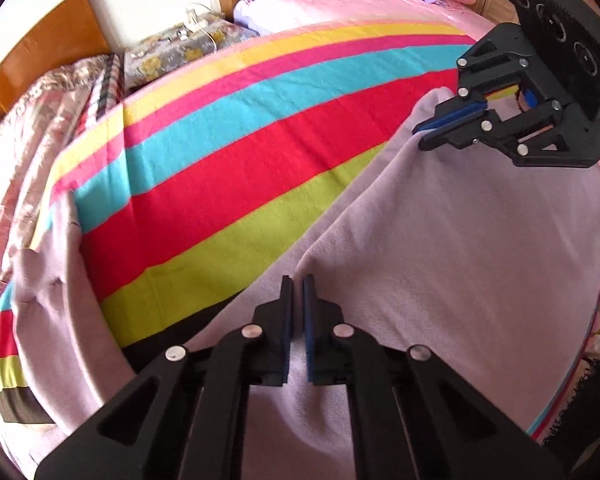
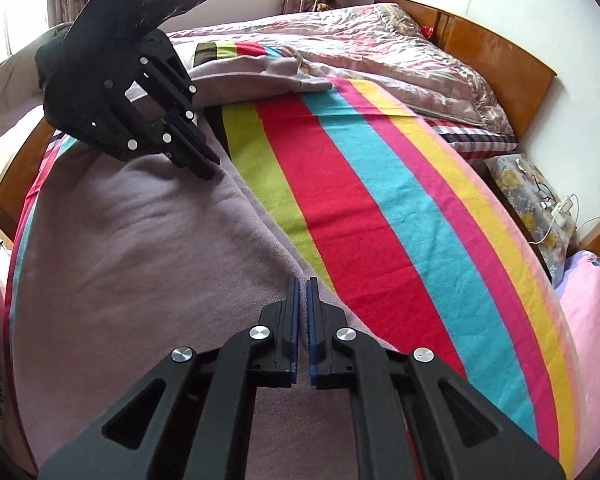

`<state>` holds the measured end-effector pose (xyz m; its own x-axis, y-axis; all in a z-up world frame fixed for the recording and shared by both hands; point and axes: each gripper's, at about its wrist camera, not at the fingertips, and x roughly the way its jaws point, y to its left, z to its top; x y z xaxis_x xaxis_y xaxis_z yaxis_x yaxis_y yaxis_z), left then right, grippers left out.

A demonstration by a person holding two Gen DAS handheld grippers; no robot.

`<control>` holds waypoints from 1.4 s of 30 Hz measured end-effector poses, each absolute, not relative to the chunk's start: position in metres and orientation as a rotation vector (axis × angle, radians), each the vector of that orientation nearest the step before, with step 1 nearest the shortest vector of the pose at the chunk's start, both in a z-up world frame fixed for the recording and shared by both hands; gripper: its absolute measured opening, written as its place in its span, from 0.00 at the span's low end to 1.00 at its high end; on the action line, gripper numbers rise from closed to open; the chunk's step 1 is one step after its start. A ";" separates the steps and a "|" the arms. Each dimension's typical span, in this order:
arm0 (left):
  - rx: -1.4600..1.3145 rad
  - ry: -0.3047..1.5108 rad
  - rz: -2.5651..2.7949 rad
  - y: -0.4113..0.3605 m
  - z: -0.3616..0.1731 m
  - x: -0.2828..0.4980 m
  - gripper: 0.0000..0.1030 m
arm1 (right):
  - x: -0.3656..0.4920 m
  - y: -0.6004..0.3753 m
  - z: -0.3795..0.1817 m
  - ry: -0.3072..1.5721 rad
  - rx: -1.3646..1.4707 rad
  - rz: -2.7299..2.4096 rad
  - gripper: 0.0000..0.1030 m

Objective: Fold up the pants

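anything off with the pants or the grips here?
Nothing stands out. The lilac pants lie fairly flat on the striped blanket, with only soft wrinkles. The left gripper and right gripper are each shut on the pants' edge along the blanket side.

The pants (image 1: 460, 264) are plain pale lilac. Under them the blanket (image 1: 228, 168) runs in stripes of yellow, pink, turquoise, red and lime green. Both grippers are black with blue pads (image 2: 294, 320). Along the bed's far edge lies a pink floral quilt (image 2: 400, 52).
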<state>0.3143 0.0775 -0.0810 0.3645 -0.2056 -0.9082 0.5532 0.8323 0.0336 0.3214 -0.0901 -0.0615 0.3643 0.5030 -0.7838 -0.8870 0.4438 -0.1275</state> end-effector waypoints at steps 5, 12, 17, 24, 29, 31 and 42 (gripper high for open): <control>0.365 1.076 -0.452 0.079 -0.073 0.324 0.05 | 0.335 -0.081 -0.069 0.776 -0.607 0.916 0.04; 0.331 1.090 -0.289 0.087 -0.084 0.329 0.30 | 0.352 -0.099 -0.071 0.804 -0.436 0.772 0.41; 0.193 0.944 -0.246 0.072 -0.036 0.299 0.95 | 0.323 -0.176 -0.036 0.723 -0.225 0.579 0.50; 0.171 0.932 -0.519 -0.040 -0.028 0.288 0.99 | 0.268 -0.256 -0.060 0.879 -0.182 0.312 0.51; 0.126 0.977 -0.610 -0.100 -0.056 0.313 0.98 | 0.247 -0.297 -0.078 0.944 -0.140 0.229 0.51; 0.146 1.002 -0.582 -0.111 -0.073 0.321 0.98 | 0.244 -0.316 -0.090 0.978 -0.106 0.193 0.51; 0.262 0.948 -0.439 -0.108 -0.108 0.329 0.99 | 0.184 -0.324 -0.058 0.859 -0.019 0.161 0.70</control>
<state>0.3294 -0.1083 -0.1077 0.5051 -0.2469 -0.8270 0.4717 0.8814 0.0250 0.1841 -0.3238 -0.0583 0.6419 0.1337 -0.7550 -0.1489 0.9877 0.0482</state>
